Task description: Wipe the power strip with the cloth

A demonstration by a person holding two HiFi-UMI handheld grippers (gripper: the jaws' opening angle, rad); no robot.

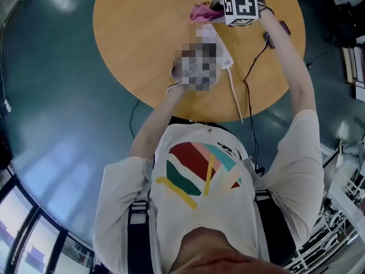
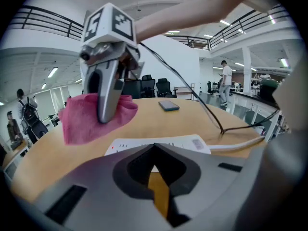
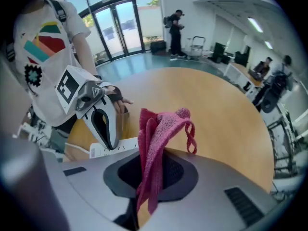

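Right claw (image 3: 140, 208) grips pink cloth (image 3: 156, 138) by the far end of the white power strip (image 1: 223, 53), upper centre on the bench (image 1: 131, 44); left claw (image 2: 156, 174) closed, empty, at its near end; best to lower the cloth flat and wipe lengthwise.

The white power strip (image 1: 221, 49) lies flat near the middle of the round wooden table (image 1: 131, 44), its white cord running to the table's edge. The pink cloth (image 3: 156, 138) hangs crumpled above the table, pinched in the right gripper (image 3: 144, 196).

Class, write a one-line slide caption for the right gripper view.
Right tongs clamp a pink cloth over the wooden table; left tongs near the power strip.
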